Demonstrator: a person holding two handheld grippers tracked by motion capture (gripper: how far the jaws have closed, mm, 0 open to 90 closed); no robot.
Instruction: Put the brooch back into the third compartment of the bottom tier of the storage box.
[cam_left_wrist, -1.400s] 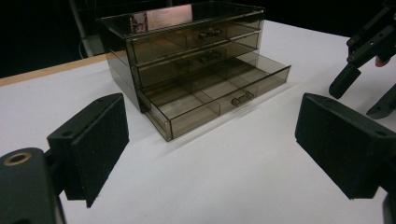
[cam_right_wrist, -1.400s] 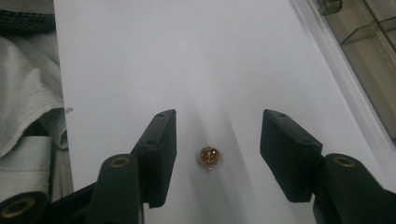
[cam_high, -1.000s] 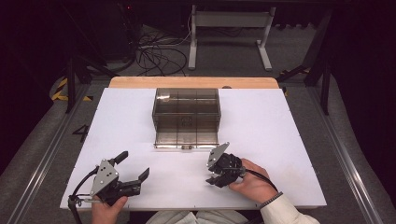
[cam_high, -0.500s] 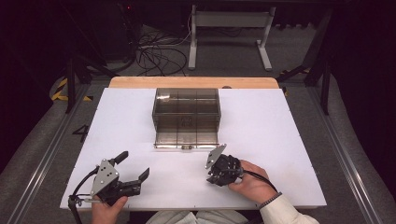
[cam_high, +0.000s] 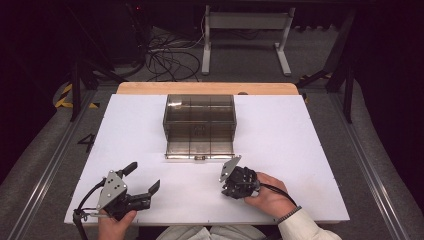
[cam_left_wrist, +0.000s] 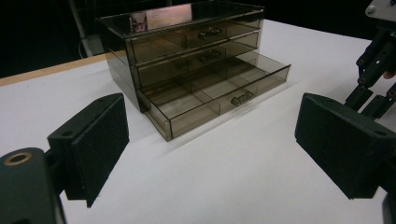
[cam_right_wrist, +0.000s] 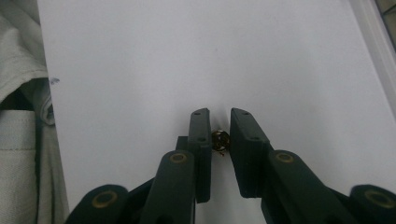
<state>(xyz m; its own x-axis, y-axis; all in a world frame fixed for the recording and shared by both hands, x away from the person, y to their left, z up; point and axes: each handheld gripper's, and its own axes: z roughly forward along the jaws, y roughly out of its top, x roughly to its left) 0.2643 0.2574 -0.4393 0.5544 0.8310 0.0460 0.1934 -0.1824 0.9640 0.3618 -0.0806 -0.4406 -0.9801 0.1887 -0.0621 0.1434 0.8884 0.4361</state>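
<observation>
A smoky see-through drawer box (cam_high: 200, 125) (cam_left_wrist: 196, 70) stands mid-table with its bottom drawer (cam_left_wrist: 219, 93) pulled out. My right gripper (cam_high: 231, 190) (cam_right_wrist: 219, 135) points down at the white table in front of the box. Its jaws have just been closing and are shut on a small brass-coloured metal piece (cam_right_wrist: 220, 140) that lies on the surface between the pads. My left gripper (cam_high: 144, 176) (cam_left_wrist: 210, 149) rests at the front left, wide open with nothing between its pads, and faces the box. The right gripper's linkage (cam_left_wrist: 376, 70) also shows at the right edge of the left gripper view.
The white table top (cam_high: 280, 135) has bare room on both sides of the box. A wooden strip (cam_high: 207, 88) runs along its far edge. A light cloth sleeve or garment (cam_right_wrist: 23, 93) lies near the front edge. Cables (cam_high: 165, 55) and a stand sit on the floor beyond.
The right gripper's jaws have drawn together over the same spot on the table. Neither hand has shifted, and the left gripper stays open.
</observation>
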